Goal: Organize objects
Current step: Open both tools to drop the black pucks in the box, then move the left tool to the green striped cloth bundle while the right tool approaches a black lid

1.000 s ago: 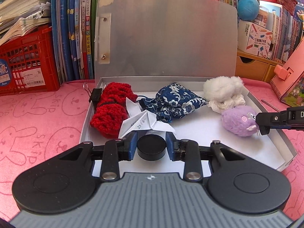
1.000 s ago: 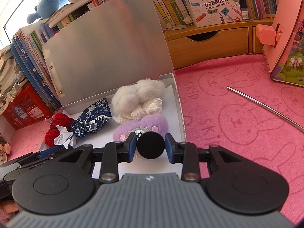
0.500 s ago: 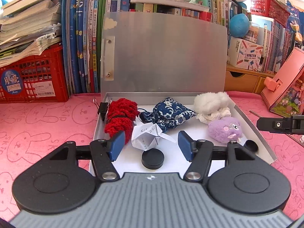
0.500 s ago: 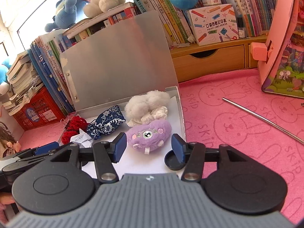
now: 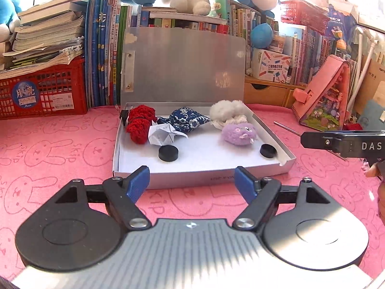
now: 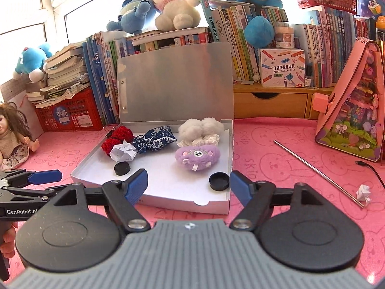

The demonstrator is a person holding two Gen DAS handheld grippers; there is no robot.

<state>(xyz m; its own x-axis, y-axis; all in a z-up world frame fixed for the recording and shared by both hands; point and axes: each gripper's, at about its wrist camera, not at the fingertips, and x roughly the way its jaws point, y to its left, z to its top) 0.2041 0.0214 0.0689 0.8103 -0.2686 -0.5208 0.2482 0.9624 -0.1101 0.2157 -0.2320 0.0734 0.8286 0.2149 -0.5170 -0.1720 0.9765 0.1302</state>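
Note:
An open silver box [image 5: 211, 155] [image 6: 166, 180] lies on the pink mat with its lid upright. Inside are a red knitted piece [image 5: 139, 126], folded white paper [image 5: 162, 133], a blue floral pouch [image 5: 186, 119], a white fluffy item [image 5: 226, 112] and a purple plush [image 5: 238, 132]. Two black pucks rest on the box floor, one at front left [image 5: 168, 153] [image 6: 122, 168], one at front right [image 5: 267, 150] [image 6: 219, 180]. My left gripper [image 5: 190, 172] hovers before the box's front wall, jaws opening, nothing between them. My right gripper [image 6: 188, 174] does likewise at the right front corner.
A thin metal rod [image 6: 317, 173] and a crumpled paper [image 6: 363, 191] lie on the mat right of the box. A pink toy house [image 6: 353, 110] stands far right. A red basket [image 5: 41, 89], books and a doll [image 6: 12, 134] line the back and left.
Both grippers were shut on black pucks inside the box. They let the pucks go onto the box floor, opened wide and drew back and upward, out past the box's front edge.

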